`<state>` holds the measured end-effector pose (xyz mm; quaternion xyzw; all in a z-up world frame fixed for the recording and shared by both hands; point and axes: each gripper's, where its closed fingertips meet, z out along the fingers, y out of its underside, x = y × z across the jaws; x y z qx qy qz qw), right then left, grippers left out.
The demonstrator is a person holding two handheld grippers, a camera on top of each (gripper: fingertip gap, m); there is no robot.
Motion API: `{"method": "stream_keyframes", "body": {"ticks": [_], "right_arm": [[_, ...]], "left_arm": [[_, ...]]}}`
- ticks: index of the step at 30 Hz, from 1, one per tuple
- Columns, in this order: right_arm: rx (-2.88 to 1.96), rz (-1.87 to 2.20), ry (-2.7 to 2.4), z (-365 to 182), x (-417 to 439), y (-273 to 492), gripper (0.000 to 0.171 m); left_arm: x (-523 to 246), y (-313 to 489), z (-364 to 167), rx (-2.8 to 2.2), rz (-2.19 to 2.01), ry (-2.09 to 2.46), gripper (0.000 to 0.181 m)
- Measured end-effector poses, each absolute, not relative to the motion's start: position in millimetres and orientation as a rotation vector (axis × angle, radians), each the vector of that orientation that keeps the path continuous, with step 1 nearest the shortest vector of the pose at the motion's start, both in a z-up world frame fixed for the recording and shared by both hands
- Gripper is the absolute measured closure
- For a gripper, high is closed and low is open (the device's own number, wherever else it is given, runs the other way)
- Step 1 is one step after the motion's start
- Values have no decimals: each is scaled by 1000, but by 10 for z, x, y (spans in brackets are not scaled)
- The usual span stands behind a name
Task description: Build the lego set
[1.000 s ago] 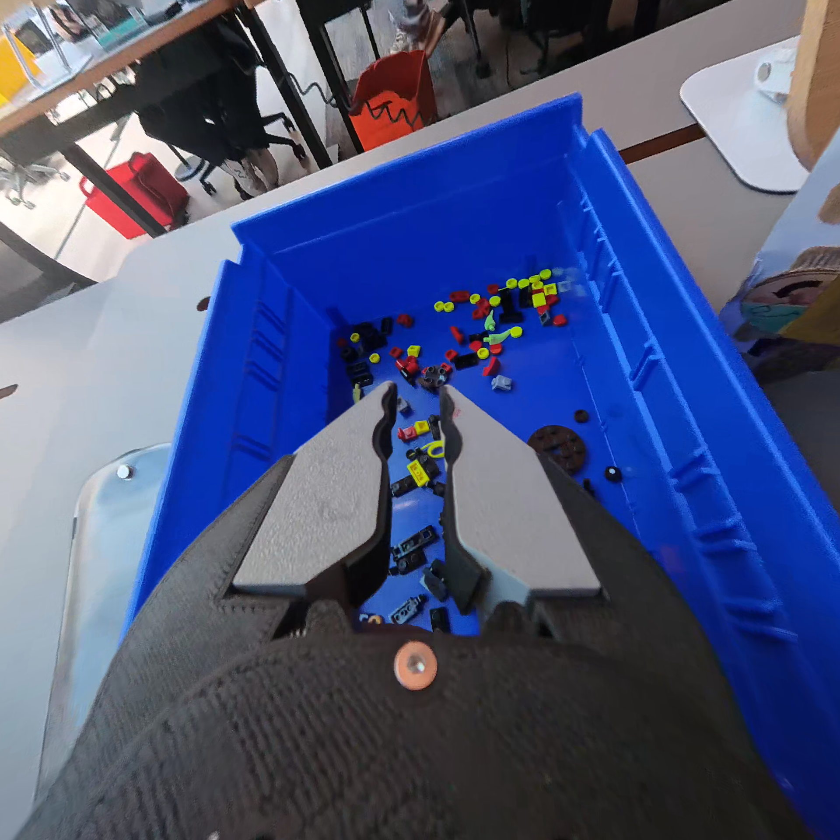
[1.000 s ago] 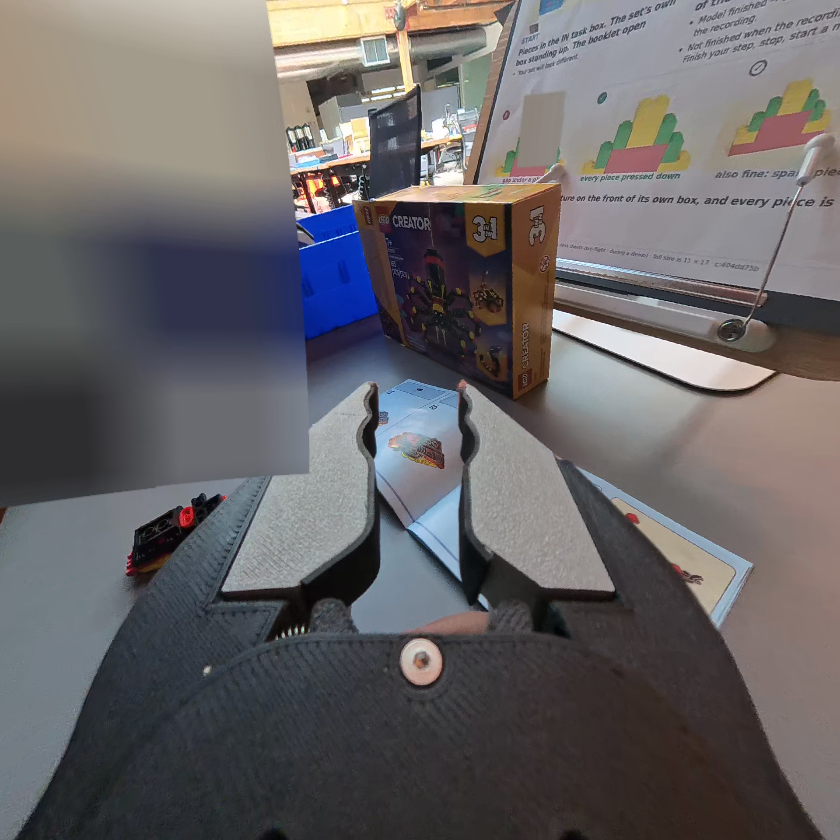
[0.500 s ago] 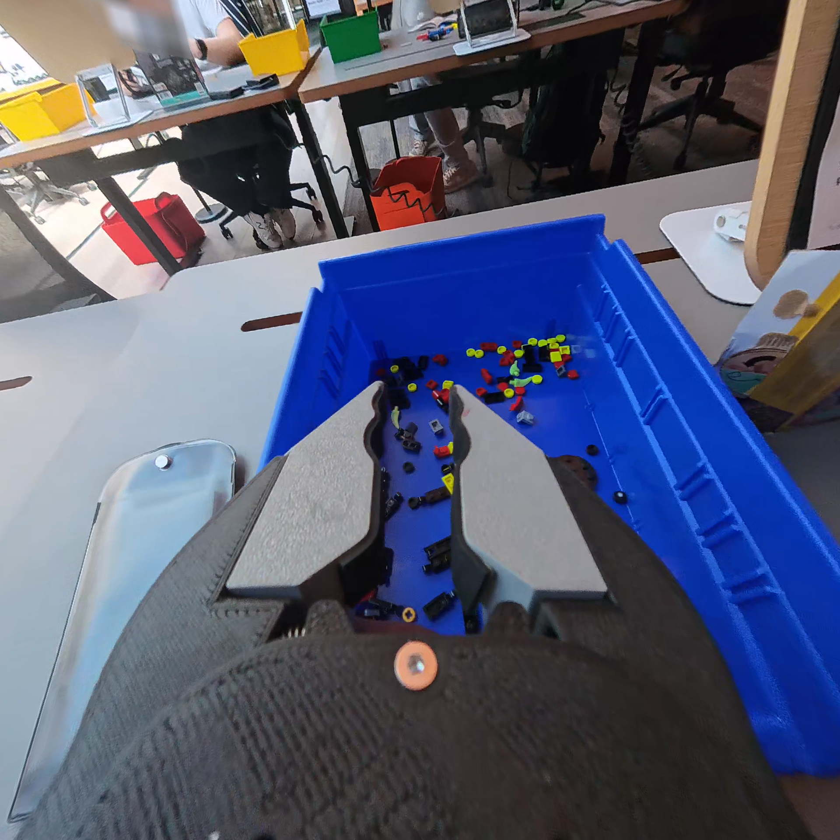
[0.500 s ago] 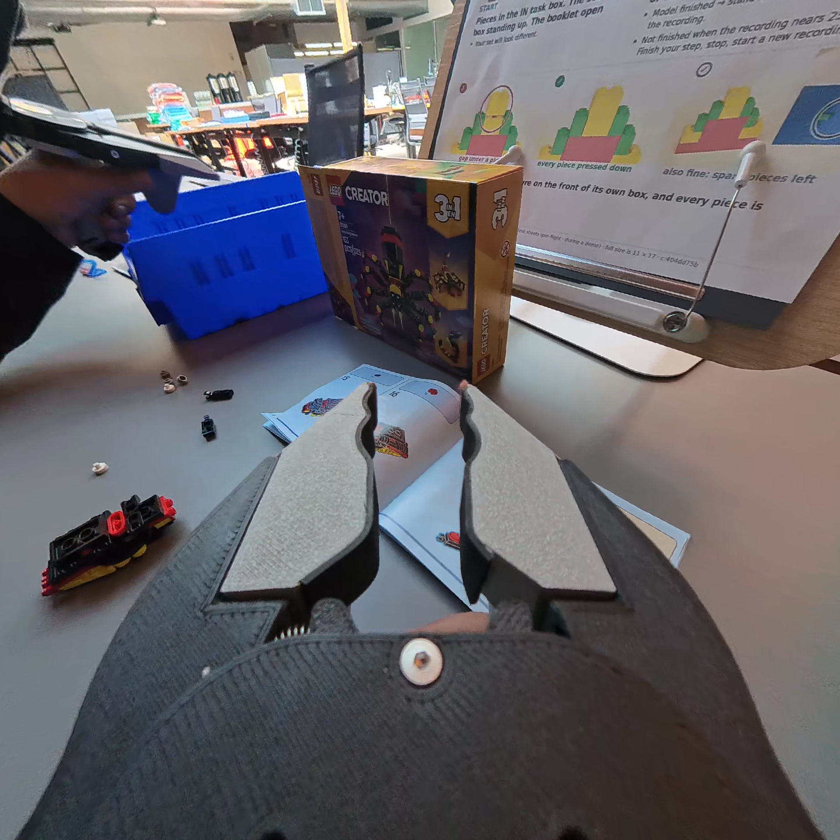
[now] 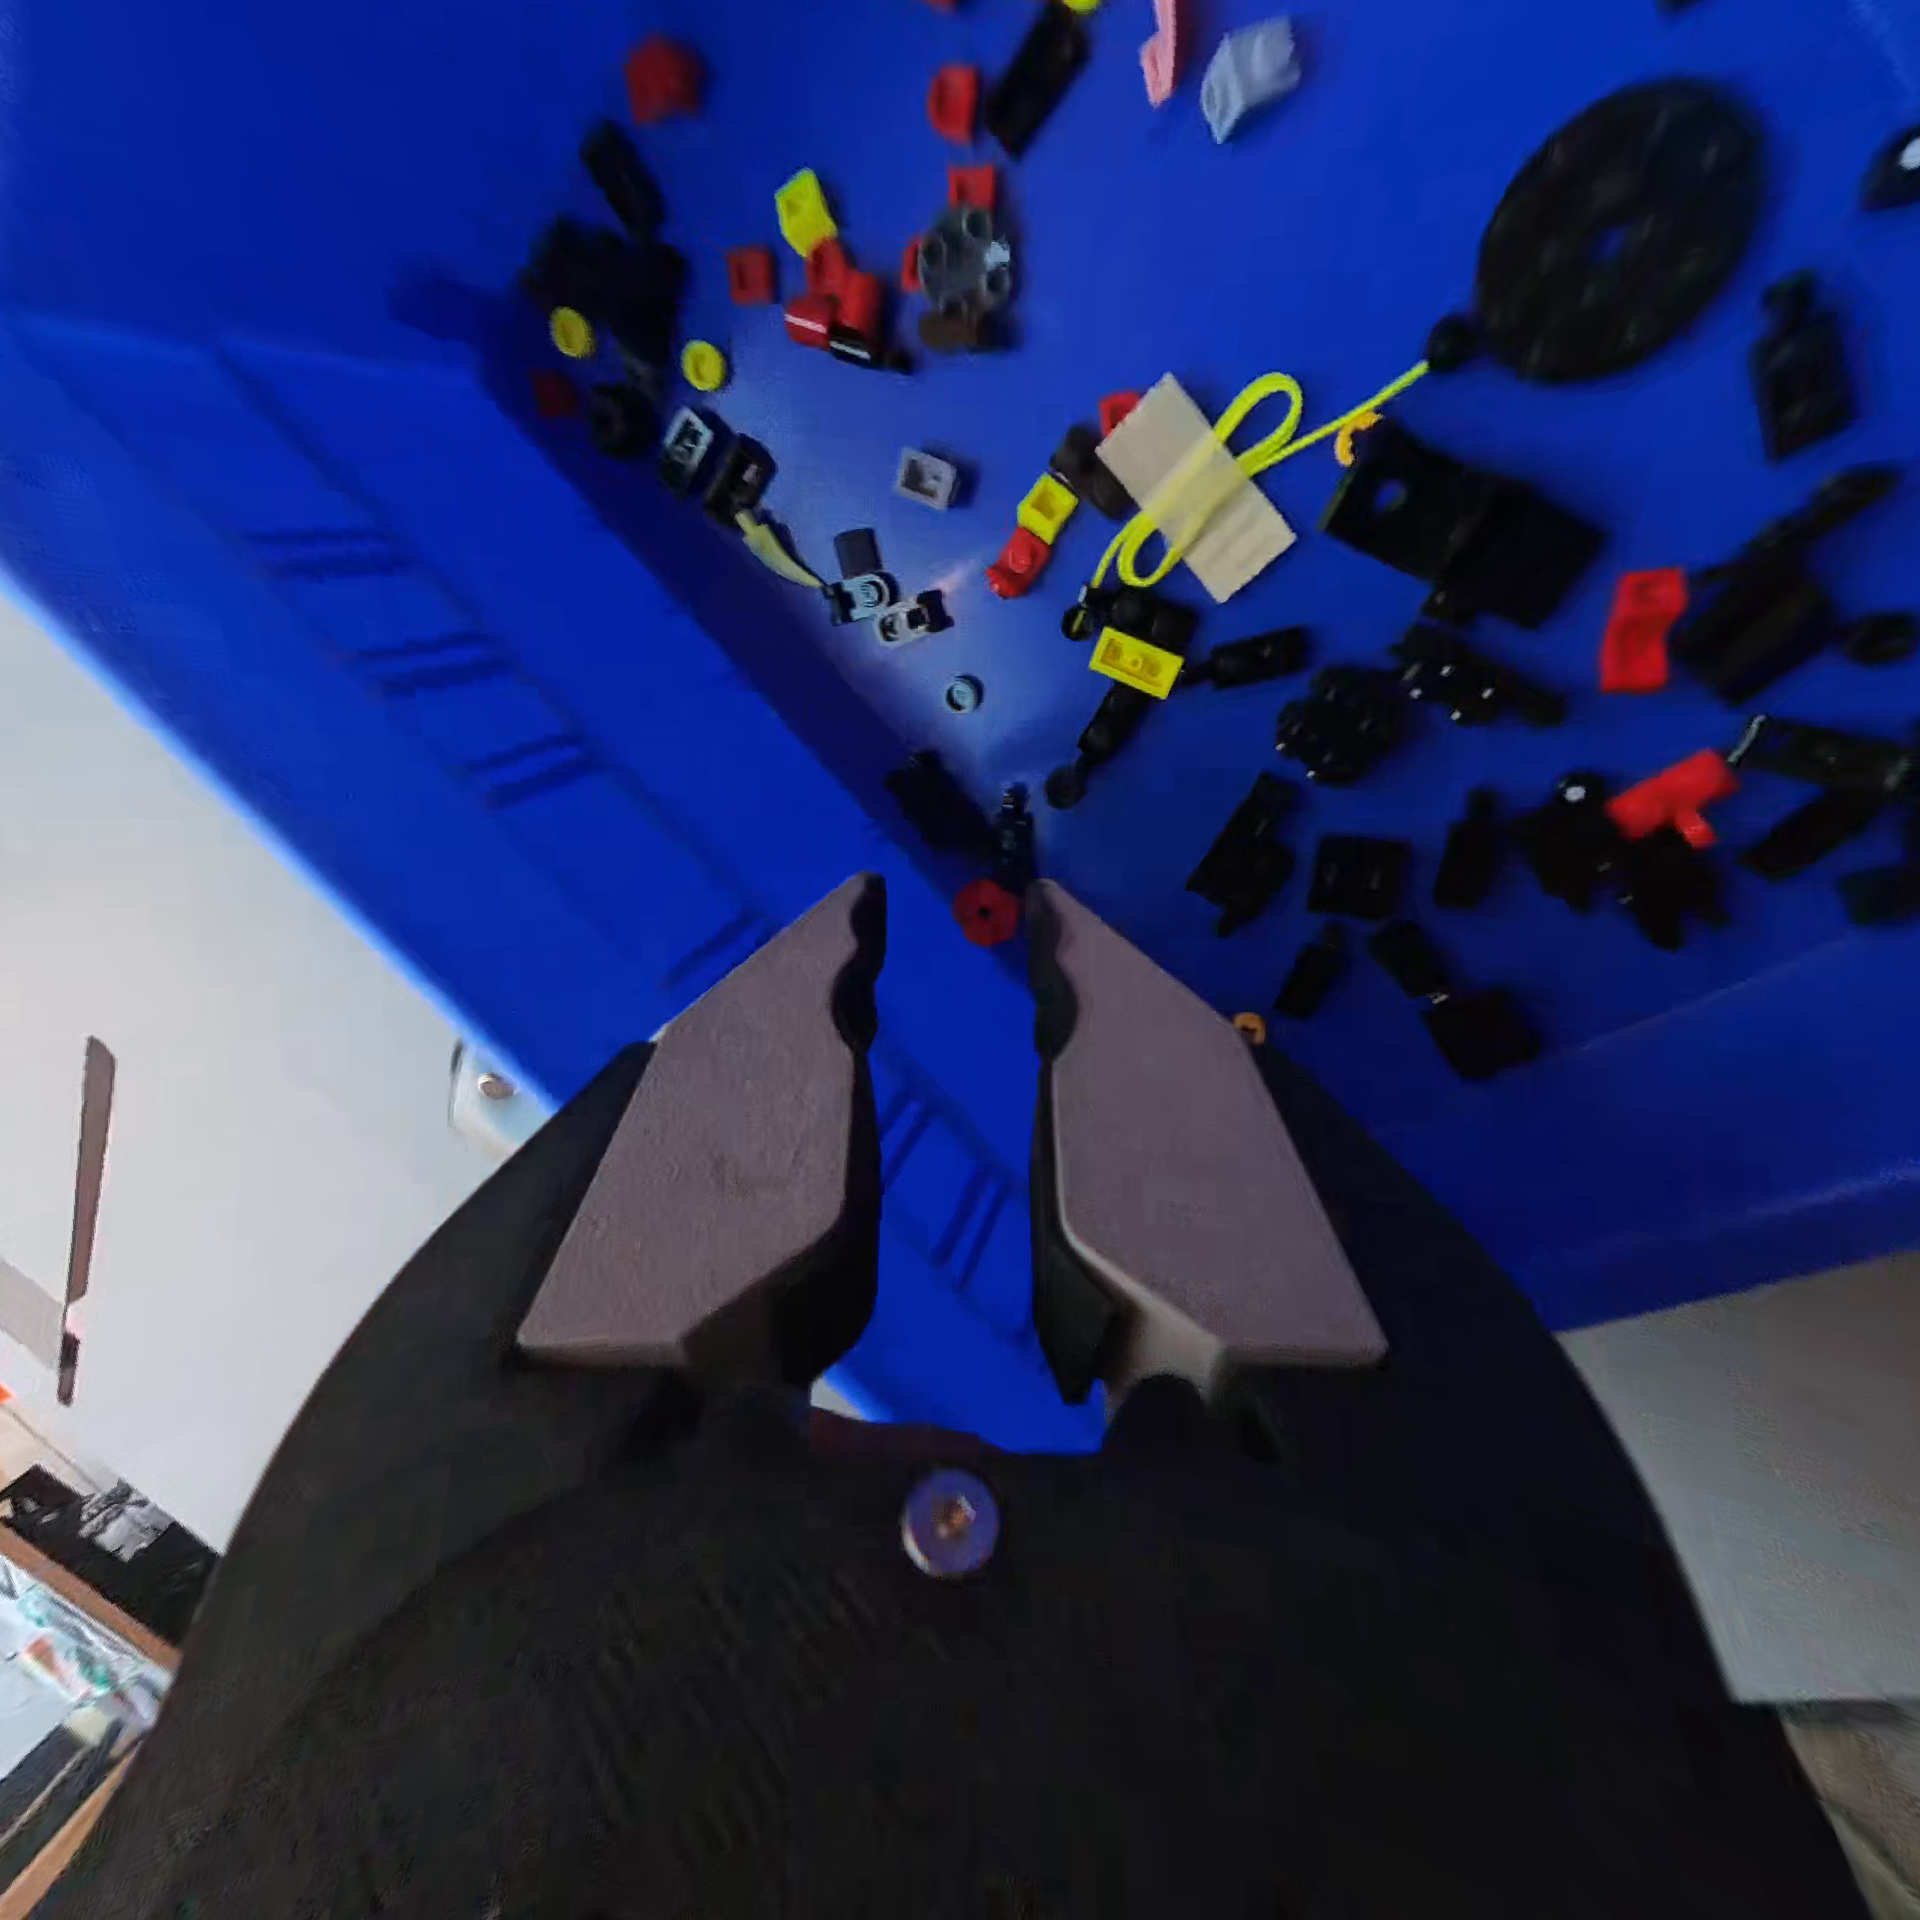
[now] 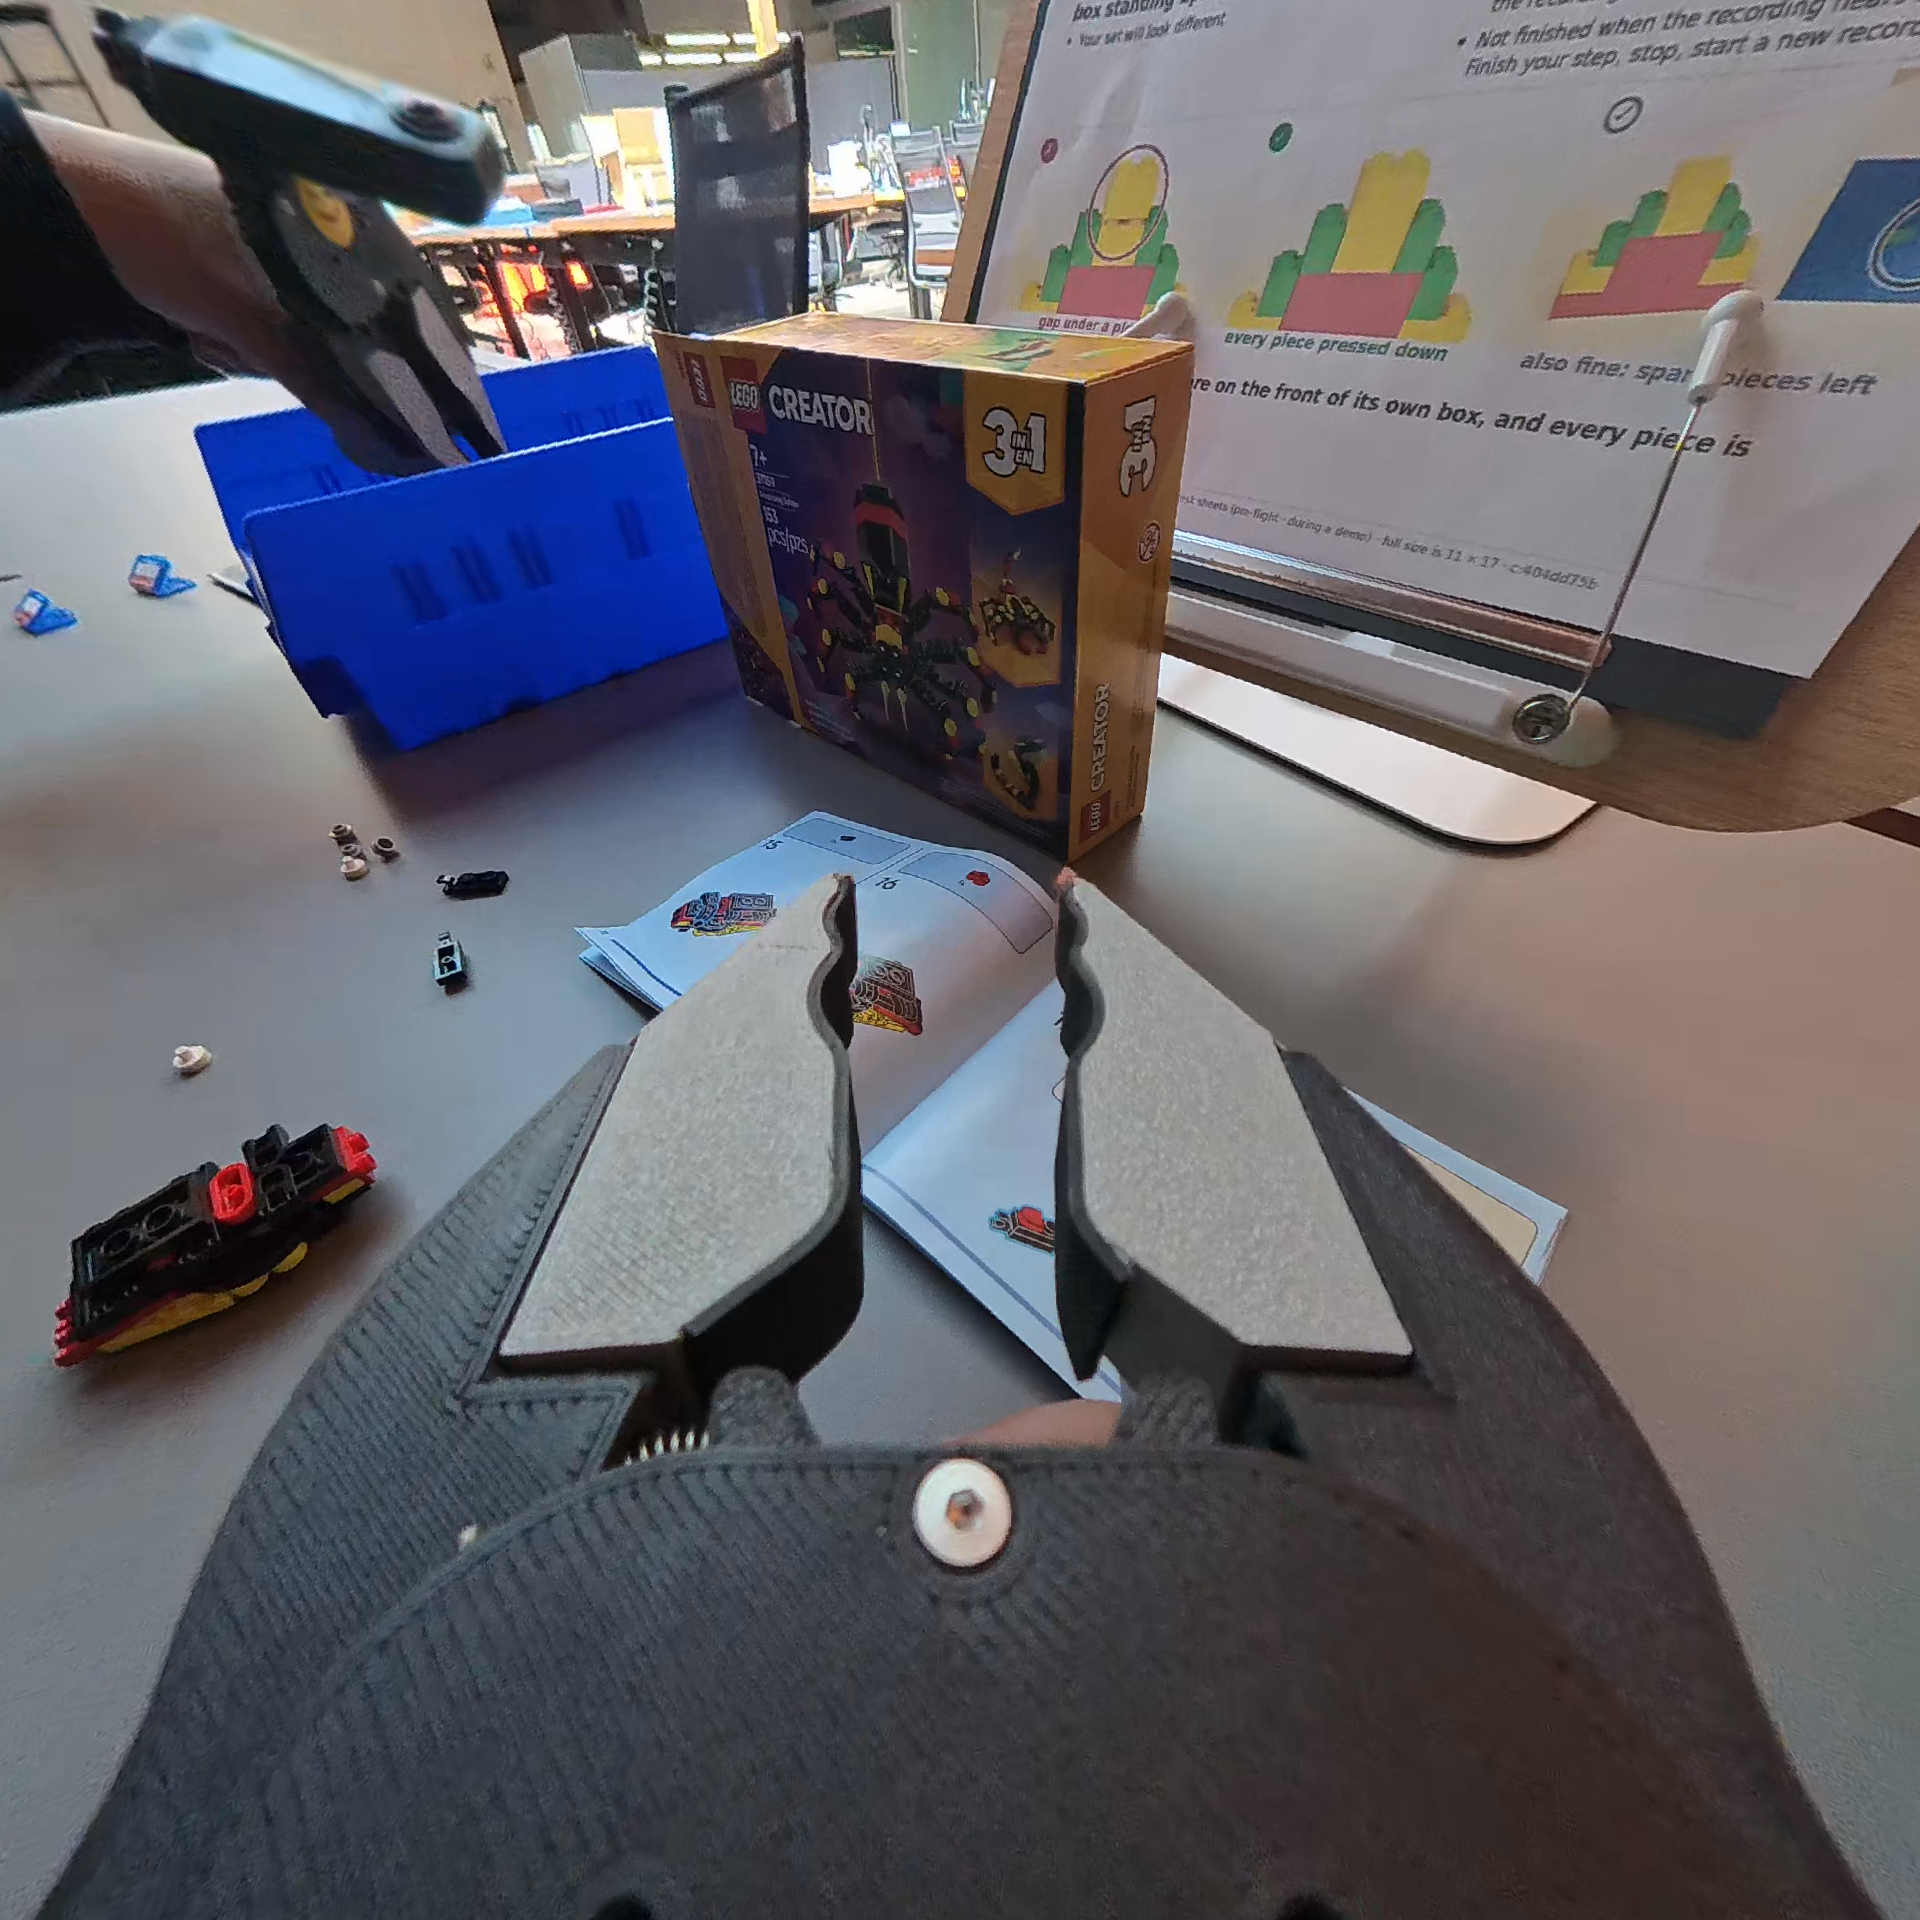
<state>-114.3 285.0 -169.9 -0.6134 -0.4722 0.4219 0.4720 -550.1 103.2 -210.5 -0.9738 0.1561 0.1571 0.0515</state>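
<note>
My left gripper (image 5: 954, 902) is spread and empty inside the bin (image 5: 436, 665), tips flanking a red stud (image 5: 985, 912); right gripper (image 6: 956, 894) spread, empty, over the booklet (image 6: 956, 997).

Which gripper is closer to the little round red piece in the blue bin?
Left. The left gripper is down inside the blue bin, with the round red piece just beyond its open fingers. The right gripper hovers over the booklet, outside the bin.
</note>
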Motion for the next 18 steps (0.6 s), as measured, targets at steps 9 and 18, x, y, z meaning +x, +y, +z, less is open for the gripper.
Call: {"method": "stream_keyframes", "body": {"ticks": [9, 18], "right_arm": [[-1499, 1068, -1142, -1678, -1131, 2854, 137], [-1489, 1165, -1104, -1617, -1098, 2843, 137]], "left_arm": [[-5524, 819, -2274, -3248, 529, 700, 155], [-5670, 854, -2345, -3223, 748, 794, 157]]}}
